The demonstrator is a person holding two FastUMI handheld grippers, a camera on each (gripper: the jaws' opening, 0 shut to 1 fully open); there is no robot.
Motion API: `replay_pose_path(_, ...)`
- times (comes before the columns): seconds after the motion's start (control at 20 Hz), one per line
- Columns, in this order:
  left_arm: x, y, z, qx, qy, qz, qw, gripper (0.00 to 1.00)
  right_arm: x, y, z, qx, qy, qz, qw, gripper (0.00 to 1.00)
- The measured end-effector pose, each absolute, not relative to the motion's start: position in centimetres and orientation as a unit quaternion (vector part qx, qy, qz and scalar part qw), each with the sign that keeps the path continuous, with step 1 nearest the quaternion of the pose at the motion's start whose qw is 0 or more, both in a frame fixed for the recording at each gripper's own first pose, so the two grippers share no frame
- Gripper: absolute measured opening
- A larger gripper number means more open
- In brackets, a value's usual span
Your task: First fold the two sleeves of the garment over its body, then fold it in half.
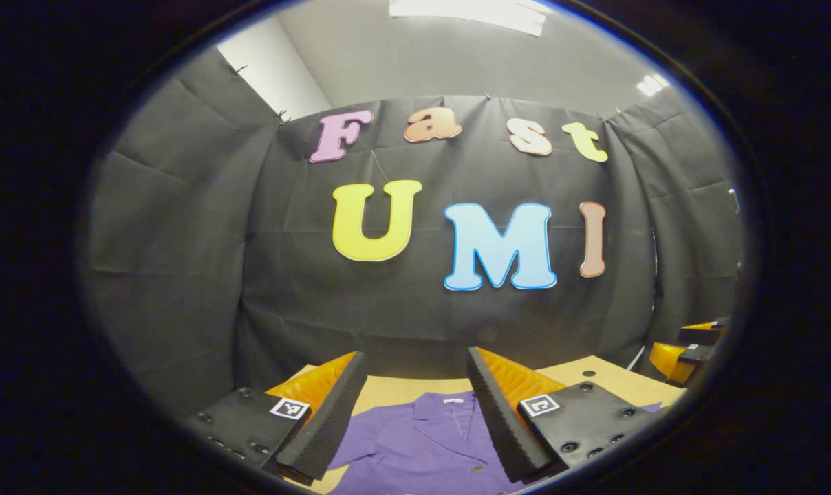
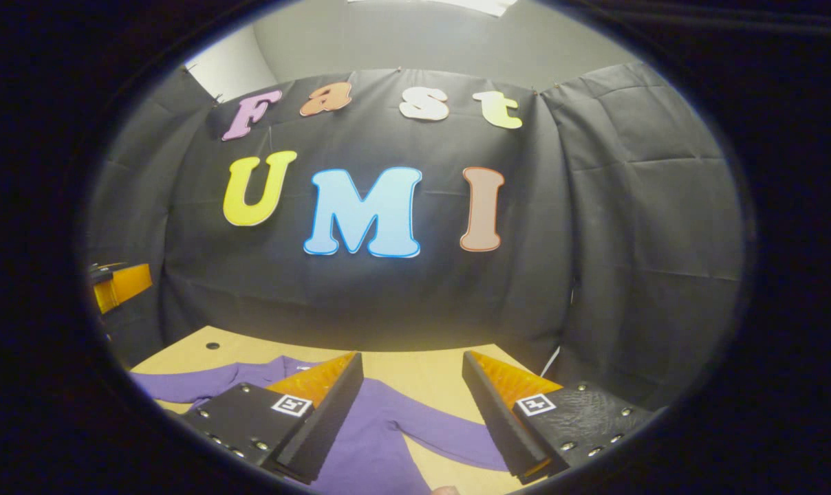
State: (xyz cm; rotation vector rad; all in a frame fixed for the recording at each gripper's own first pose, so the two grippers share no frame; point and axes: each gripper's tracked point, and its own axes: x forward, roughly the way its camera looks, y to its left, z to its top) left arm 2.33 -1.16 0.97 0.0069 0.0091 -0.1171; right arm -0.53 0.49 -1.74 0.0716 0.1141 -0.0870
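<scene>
Left gripper [image 1: 415,405]: jaws spread wide apart, nothing between the two fingers, raised above the wooden table [image 1: 594,375]. In the left gripper view, a purple shirt [image 1: 415,447] lies flat on the table directly below and between the fingers. Its collar [image 1: 450,409], carrying a small white tag, points toward the black cloth wall [image 1: 181,240], and a dark button is visible on the front placket. At the right edge of this view, orange and black parts of the other gripper are in sight.

Right gripper [image 2: 412,405]: jaws likewise spread wide, released, gripping nothing, held above the table [image 2: 422,375]. In the right gripper view, the shirt [image 2: 374,447] lies spread out on the table. One sleeve [image 2: 450,436] extends outward under the gap between the fingers toward the right finger; the opposite sleeve [image 2: 195,385] stretches away to the left. Both sleeves appear unfolded, though the lower garment body is cut off by the view edge. A small round hole [image 2: 212,345] is set in the table near its far left corner.
</scene>
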Motion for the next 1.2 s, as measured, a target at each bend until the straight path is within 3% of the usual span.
replay_pose_path(0.55,3.6,-1.1,-0.5,0.008,0.027,-0.054,0.998,0.94,0.0,-3.4,-6.0,0.035,0.111,-0.093,0.989,0.92)
replay_pose_path(1.2,3.4,-0.9,-1.9,0.013,0.046,-0.029,0.998,0.95,-2.3,-14.5,-19.4,0.085,0.28,-0.201,0.935,0.92)
